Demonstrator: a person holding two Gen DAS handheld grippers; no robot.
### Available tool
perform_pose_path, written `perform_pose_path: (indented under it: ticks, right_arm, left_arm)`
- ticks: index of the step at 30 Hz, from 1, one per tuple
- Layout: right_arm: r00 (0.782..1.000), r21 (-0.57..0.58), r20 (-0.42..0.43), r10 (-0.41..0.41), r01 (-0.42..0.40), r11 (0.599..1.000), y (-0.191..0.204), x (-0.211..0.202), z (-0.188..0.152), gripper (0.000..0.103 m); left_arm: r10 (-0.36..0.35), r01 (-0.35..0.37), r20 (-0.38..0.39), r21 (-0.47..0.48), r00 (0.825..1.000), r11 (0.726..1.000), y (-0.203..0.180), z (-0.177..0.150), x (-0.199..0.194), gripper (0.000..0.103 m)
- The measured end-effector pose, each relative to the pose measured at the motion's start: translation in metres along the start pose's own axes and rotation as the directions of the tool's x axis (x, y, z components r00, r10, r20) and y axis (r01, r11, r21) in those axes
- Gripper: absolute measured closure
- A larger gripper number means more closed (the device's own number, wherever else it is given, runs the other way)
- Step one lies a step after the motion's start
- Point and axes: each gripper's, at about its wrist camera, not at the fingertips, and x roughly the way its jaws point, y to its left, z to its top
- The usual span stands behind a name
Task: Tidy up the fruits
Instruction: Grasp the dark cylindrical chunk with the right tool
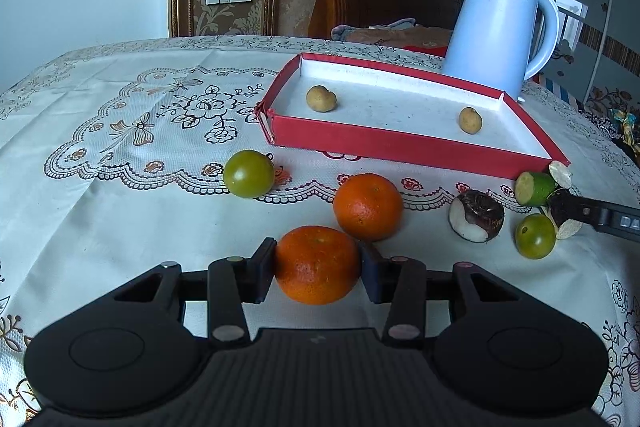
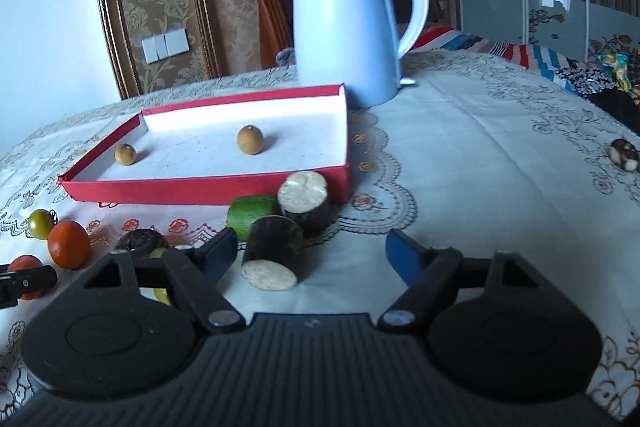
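Clearly the left gripper [image 1: 318,267] was clamped on an orange [image 1: 317,264] touching a second orange [image 1: 368,206], nearer the red tray [image 1: 400,147]; lifting could roll that one. The right gripper [image 2: 312,253] stood apart, holding nothing

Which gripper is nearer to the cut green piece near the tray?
Right. The right gripper is open just before the green piece; the left gripper grips an orange farther away.

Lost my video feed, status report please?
Left gripper shut on round orange tangerine. Right gripper open beside dark cut cylinder. Red shallow tray ahead, path unobstructed.
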Motion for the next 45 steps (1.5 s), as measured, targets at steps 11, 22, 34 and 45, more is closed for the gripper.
perform_pose_path:
  ticks: [11,22,34,45]
  right_arm:
    - [0.998,-0.015,-0.055,0.031,-0.032,0.999,0.007,0.014,0.001,0.069]
    - [0.999,-0.008,-0.042,0.014,-0.014,1.000,0.004,0.009,0.000,0.073]
    - [0.999,-0.071,0.030,-0.019,0.021,0.997,0.019,-0.007,-0.004,0.073]
    - [0.998,-0.099,0.060,-0.027,0.033,0.995,0.026,-0.016,-0.006,0.077]
  left_arm:
    - [0.001,-0.001,0.004,0.000,1.000,1.000,-0.001,0.000,0.001,0.060]
    - [0.008,-0.008,0.007,0.006,1.000,1.000,-0.002,0.000,0.001,0.060]
    - [-0.006,0.006,-0.001,-0.005,1.000,1.000,-0.001,0.001,0.000,0.060]
    - [-0.001,0.001,0.012,0.011,1.000,1.000,-0.009,0.007,-0.001,0.060]
